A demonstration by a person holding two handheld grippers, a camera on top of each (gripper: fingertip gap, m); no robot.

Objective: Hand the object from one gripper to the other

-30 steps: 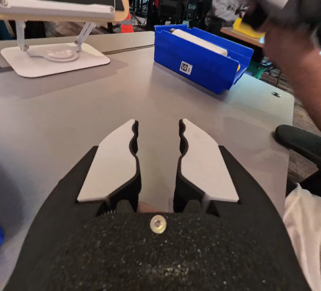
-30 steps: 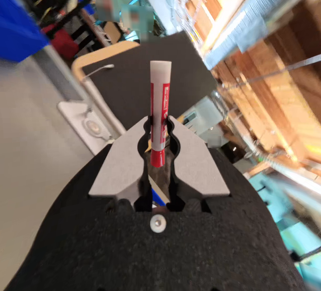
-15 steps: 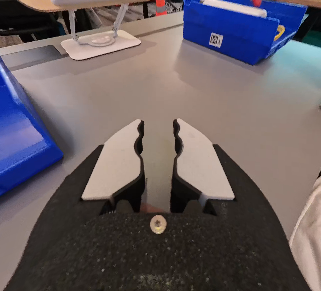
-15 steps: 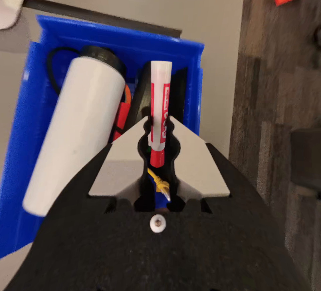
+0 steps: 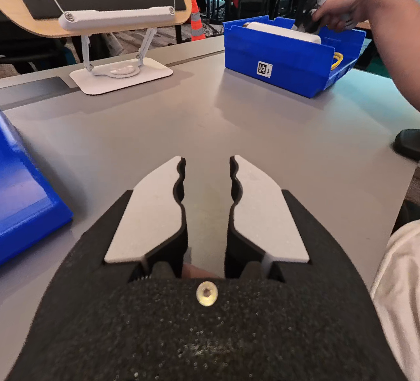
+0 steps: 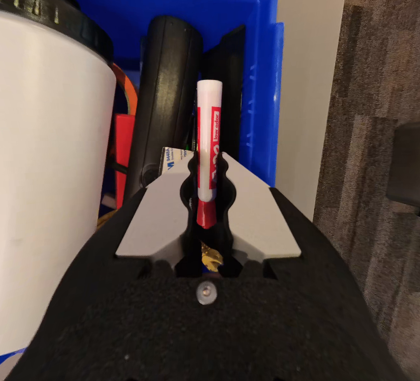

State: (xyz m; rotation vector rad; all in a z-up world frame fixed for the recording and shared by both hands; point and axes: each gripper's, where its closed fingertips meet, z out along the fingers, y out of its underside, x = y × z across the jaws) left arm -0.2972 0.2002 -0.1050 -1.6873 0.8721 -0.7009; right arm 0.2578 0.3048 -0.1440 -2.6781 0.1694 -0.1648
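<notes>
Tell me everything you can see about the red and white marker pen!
The marker is a slim tube, white with a red printed label and a red cap. It looks like smooth, shiny plastic. The right gripper is shut on it: the fingertips pinch its lower barrel, so the red cap points back toward the camera and the plain white end sticks out forward. It is held above the open blue bin, over a black cylinder, with a big white bottle off to one side. Only the gripper touches it, as far as shows.
</notes>
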